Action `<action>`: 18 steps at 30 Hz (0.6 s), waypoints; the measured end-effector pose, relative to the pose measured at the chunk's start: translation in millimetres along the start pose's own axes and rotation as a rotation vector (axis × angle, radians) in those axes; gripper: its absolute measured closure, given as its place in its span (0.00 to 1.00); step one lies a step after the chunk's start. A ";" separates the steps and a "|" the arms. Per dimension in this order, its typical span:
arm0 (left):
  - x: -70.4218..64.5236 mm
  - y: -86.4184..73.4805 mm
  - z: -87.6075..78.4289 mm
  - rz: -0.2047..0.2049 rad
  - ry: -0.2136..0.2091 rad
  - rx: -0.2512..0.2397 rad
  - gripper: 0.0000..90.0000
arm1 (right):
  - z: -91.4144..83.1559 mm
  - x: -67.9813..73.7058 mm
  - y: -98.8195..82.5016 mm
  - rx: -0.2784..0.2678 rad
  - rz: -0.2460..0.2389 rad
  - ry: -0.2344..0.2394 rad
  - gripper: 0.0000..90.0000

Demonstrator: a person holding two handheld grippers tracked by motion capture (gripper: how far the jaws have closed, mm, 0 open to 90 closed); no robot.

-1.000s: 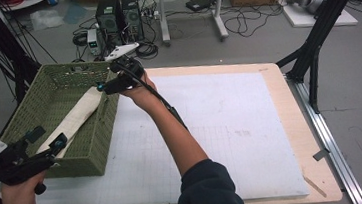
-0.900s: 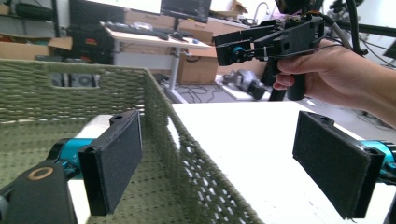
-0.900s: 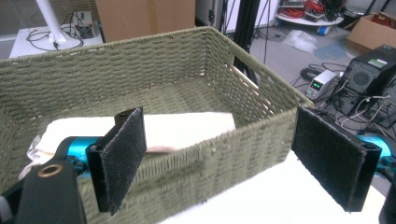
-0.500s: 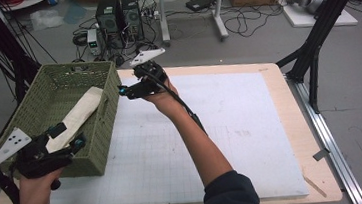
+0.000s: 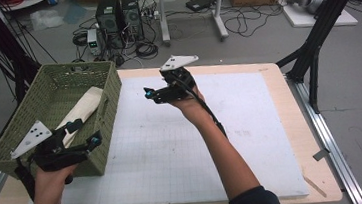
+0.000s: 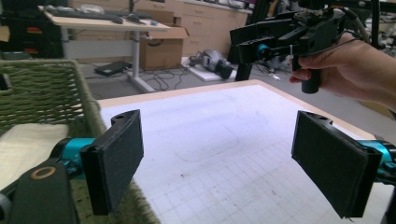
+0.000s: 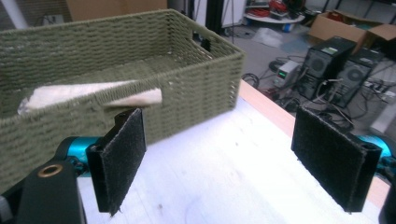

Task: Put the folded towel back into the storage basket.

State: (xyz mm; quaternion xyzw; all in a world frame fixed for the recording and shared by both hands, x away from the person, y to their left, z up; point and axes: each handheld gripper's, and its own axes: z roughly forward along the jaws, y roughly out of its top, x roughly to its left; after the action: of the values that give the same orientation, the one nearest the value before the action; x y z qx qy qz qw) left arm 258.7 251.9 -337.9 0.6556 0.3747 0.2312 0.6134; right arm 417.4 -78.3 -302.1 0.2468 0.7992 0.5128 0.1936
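High view shows the table (image 5: 273,138) with its white gridded mat (image 5: 173,148), and at the left edge a green woven basket (image 5: 110,88) holding a long, pale folded cloth (image 5: 85,105) that lies slantwise inside, one end resting up on the near wall. From the right gripper view that end of the cloth (image 7: 135,98) pokes just over the rim of the basket (image 7: 196,79). The cloth looks light, soft and floppy, not fragile and not slippery against the felt pads; it will likely sag and unfold if pinched at one corner, so the raised end at the rim seems the best place to grip, taking the whole folded thickness at once. The basket itself looks stiff enough to stand firm but light enough to slide if bumped. The left gripper (image 5: 79,137) hangs over the near corner of the basket, its jaws spread wide and holding nothing, with the cloth (image 6: 28,144) just to one side of them in the left gripper view. The right gripper (image 5: 154,93) hovers above the mat, well apart from the basket, its jaws likewise released wide and empty.
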 end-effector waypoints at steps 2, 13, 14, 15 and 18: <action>-2.2 0.0 4.1 0.003 -0.013 0.005 0.19 | -9.1 -2.3 -5.3 0.000 0.006 -0.013 0.19; -13.2 -0.6 25.6 0.022 -0.077 0.021 0.19 | -56.2 -12.5 -39.3 -0.008 0.036 -0.100 0.19; -14.1 -1.1 27.8 0.024 -0.084 0.024 0.19 | -64.7 -14.1 -46.7 -0.008 0.041 -0.115 0.19; -14.9 -1.4 30.0 0.029 -0.090 0.028 0.19 | -64.7 -14.1 -46.7 -0.008 0.041 -0.115 0.19; -17.5 -2.6 36.2 0.035 -0.106 0.039 0.19 | -81.5 -16.9 -61.4 -0.004 0.053 -0.144 0.19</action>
State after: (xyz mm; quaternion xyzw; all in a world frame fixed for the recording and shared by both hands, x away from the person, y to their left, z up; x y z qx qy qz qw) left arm 275.1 215.3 -342.7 0.6851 0.3344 0.1995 0.6156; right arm 373.1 -169.0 -324.8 0.3039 0.7752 0.5003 0.2373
